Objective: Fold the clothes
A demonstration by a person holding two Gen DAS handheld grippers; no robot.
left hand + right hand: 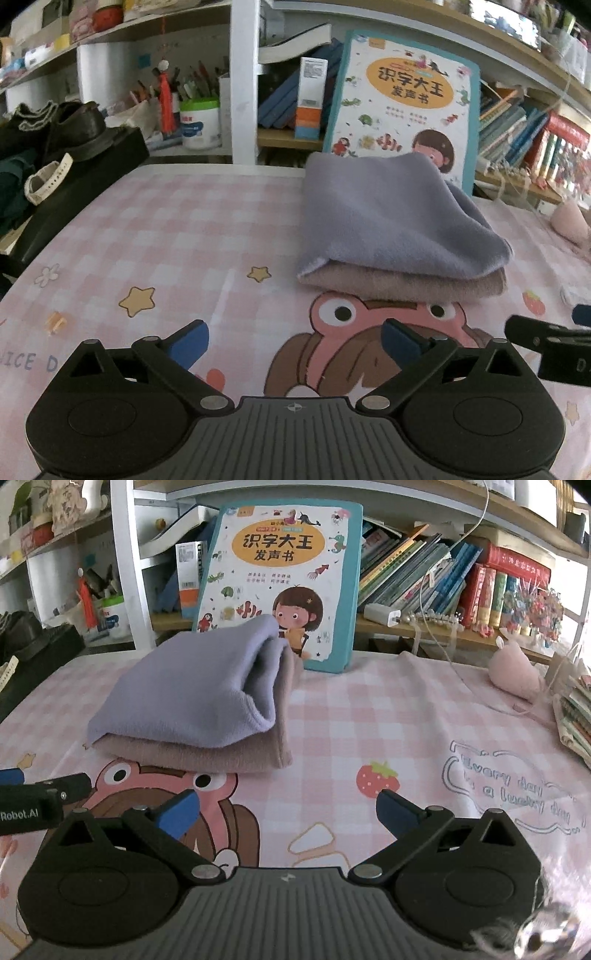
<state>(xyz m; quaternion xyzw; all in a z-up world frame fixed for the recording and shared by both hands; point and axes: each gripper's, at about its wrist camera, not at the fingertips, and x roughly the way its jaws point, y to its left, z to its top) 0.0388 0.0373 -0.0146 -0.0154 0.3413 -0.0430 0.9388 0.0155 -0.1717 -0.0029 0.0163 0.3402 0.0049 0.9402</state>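
A folded lavender cloth (391, 218) lies on top of a folded tan cloth (402, 288) on the pink checked table cover (166, 236). In the right wrist view the same stack shows as lavender cloth (192, 694) over tan cloth (207, 755). My left gripper (295, 341) hangs open just short of the stack's near edge, nothing between its blue pads. My right gripper (288, 814) is open too, near and to the right of the stack, empty. Each gripper's finger shows at the edge of the other's view.
A large children's book (284, 579) leans against the shelf behind the stack. Black shoes on a dark box (70, 147) sit at the left. A pink plush toy (515, 672) and a pile of books (576, 716) lie at the right, with a white cable across the cover.
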